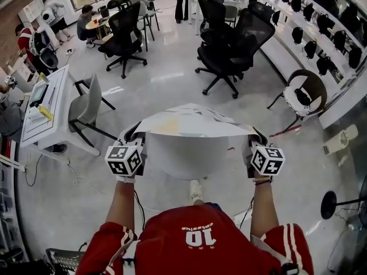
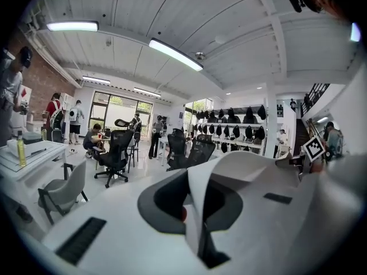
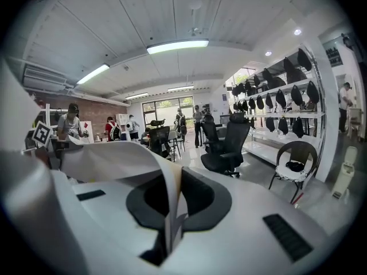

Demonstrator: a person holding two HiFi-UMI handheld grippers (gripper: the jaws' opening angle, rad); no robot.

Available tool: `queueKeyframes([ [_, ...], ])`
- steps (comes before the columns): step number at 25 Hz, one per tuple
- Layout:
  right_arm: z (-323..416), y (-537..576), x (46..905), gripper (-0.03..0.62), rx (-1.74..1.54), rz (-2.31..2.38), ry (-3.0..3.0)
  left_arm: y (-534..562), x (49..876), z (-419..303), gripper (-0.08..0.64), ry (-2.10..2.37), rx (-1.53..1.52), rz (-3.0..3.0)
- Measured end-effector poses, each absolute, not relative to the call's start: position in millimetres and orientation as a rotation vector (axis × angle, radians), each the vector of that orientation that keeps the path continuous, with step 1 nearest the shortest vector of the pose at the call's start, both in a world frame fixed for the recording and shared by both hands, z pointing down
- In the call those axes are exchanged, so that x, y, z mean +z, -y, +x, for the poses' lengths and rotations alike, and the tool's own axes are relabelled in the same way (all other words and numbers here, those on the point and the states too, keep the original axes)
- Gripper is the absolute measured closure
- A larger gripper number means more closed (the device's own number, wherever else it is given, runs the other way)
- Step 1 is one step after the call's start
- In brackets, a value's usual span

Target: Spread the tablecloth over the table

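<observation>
Both claws were clamped shut on the tablecloth: the left gripper on its left edge, the right gripper on its right edge. The one cloth, thin, pale and creased, arched between the two grippers over the far part of the table. The table's smooth, white, rounded near edge showed bare. Beyond its far edge lay open glossy floor. One grey chair stood off its left side and one round-backed chair off its right. At least three black swivel chairs stood further out.
</observation>
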State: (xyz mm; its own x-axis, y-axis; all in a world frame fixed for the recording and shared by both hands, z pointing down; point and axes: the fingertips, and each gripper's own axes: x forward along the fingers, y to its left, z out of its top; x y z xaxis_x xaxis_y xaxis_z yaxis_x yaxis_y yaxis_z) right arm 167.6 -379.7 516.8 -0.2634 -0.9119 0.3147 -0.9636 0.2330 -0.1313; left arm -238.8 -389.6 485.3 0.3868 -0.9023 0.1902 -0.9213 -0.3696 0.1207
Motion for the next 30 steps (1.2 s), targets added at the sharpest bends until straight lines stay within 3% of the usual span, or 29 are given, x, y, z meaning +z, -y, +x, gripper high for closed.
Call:
queueKeyframes([
  [18, 170.5, 306.8, 587.0, 0.574, 0.627, 1.736, 2.225, 321.9, 545.4, -233.8, 0.546, 1.552, 0.279, 2.405],
  [30, 170.1, 300.1, 598.5, 0.574, 0.679, 1.706, 2.184, 297.9, 578.7, -250.1, 0.41, 1.497, 0.482, 2.361],
])
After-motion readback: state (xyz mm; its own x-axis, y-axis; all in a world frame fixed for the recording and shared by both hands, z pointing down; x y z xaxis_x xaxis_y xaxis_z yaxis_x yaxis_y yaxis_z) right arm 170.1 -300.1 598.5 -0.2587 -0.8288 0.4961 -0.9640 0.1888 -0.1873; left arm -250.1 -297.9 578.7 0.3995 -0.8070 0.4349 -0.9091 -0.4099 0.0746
